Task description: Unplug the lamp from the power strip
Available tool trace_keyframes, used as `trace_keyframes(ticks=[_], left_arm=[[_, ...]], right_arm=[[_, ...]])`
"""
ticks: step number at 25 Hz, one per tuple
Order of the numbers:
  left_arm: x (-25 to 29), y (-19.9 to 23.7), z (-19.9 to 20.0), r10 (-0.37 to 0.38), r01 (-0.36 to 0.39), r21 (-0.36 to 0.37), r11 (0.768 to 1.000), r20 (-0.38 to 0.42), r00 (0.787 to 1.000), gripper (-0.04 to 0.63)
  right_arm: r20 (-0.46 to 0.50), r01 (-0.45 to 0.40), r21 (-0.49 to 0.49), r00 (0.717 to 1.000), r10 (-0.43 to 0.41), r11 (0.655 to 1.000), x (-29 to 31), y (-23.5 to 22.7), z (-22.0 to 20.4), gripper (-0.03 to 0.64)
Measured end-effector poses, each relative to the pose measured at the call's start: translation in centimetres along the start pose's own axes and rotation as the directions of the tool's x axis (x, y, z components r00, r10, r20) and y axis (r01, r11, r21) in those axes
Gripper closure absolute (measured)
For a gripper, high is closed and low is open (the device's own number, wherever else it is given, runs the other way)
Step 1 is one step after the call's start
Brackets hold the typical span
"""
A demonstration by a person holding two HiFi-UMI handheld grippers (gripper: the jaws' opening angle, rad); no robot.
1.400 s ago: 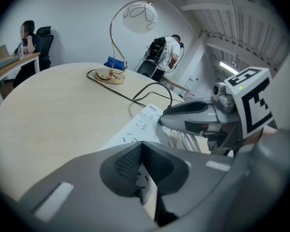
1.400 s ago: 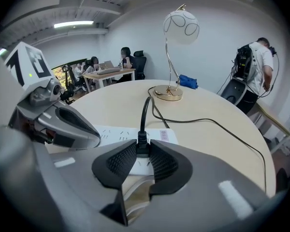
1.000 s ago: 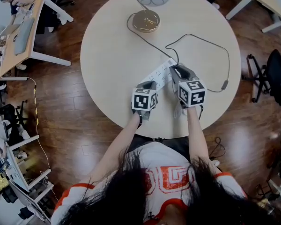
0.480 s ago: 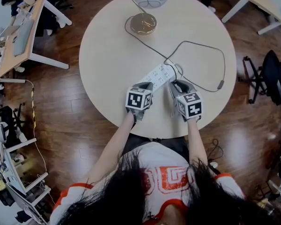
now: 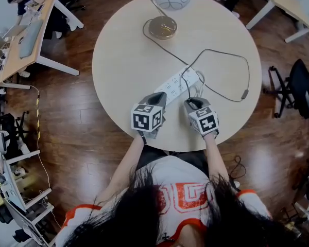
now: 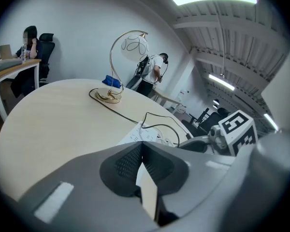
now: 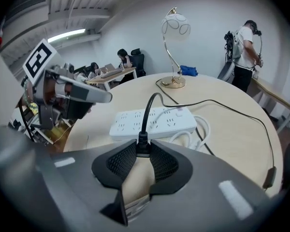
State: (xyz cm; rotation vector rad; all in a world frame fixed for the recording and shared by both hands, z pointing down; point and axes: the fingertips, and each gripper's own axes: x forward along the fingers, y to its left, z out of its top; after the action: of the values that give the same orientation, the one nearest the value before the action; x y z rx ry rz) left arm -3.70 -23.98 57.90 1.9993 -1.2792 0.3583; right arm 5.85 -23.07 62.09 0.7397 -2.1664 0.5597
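Note:
A white power strip (image 5: 181, 81) lies slantwise on the round table (image 5: 123, 60). The lamp (image 5: 162, 27), with a gold base and white globe shade, stands at the far edge; its dark cord (image 5: 224, 53) loops round to the right. My right gripper (image 5: 191, 103) is shut on the cord's black plug (image 7: 142, 140), which is just clear of the power strip (image 7: 154, 121) on its near side. My left gripper (image 5: 158, 98) is shut and empty, with its tips (image 6: 141, 149) just short of the power strip's (image 6: 144, 134) near end.
An in-line switch (image 5: 244, 93) sits on the cord near the table's right edge. The strip's white cable (image 7: 199, 129) coils beside it. Both grippers are close to the table's near edge. Desks (image 5: 20, 35) stand at the left and an office chair (image 5: 298, 84) at the right.
Both grippers have drawn back toward the near edge. The right one, which was at the strip, now holds the plug clear of it. The left has come off the strip's end.

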Motion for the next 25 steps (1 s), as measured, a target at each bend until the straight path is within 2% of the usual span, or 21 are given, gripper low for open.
trace_keyframes(ticks=[5,10,13,16,19,22,25], left_arm=[[-0.5,-0.7,-0.6,-0.016,0.016,-0.005,1.0,-0.002,1.0,0.595],[-0.9,-0.7,-1.5,-0.021,0.021,-0.003,1.0,-0.012,1.0,0.595],[-1.4,-0.6,-1.6,-0.022,0.022,-0.001,1.0,-0.009,1.0,0.595],[-1.9,-0.3,-1.2,-0.026,0.026,0.001,1.0,0.005,1.0,0.595],[-2.4,-0.1,-0.9,-0.028,0.028,0.004,1.0,0.013,1.0,0.595],[-2.9,-0.1,-0.8,-0.039,0.038,0.01,0.999,0.018,0.999,0.595],[-3.3,-0.3,-0.7,-0.057,0.057,0.022,0.998,0.016,0.998,0.595]], right_arm=[[-0.131,0.016,-0.121,0.991,-0.032,0.993,2.1,0.7,-2.7,0.526],[-0.169,0.049,-0.159,0.983,-0.076,0.986,2.6,0.2,-3.4,0.525],[-0.145,0.063,-0.149,0.986,-0.085,0.987,2.4,0.1,-3.3,0.518],[-0.1,0.061,-0.112,0.992,-0.072,0.992,2.2,0.4,-3.0,0.444],[-0.054,0.092,-0.071,0.994,-0.096,0.993,1.5,0.3,-2.3,0.417],[0.013,0.129,-0.026,0.992,-0.129,0.991,0.2,-0.2,-1.3,0.427],[0.092,0.144,0.046,0.985,-0.148,0.988,-1.4,-0.3,0.0,0.474]])
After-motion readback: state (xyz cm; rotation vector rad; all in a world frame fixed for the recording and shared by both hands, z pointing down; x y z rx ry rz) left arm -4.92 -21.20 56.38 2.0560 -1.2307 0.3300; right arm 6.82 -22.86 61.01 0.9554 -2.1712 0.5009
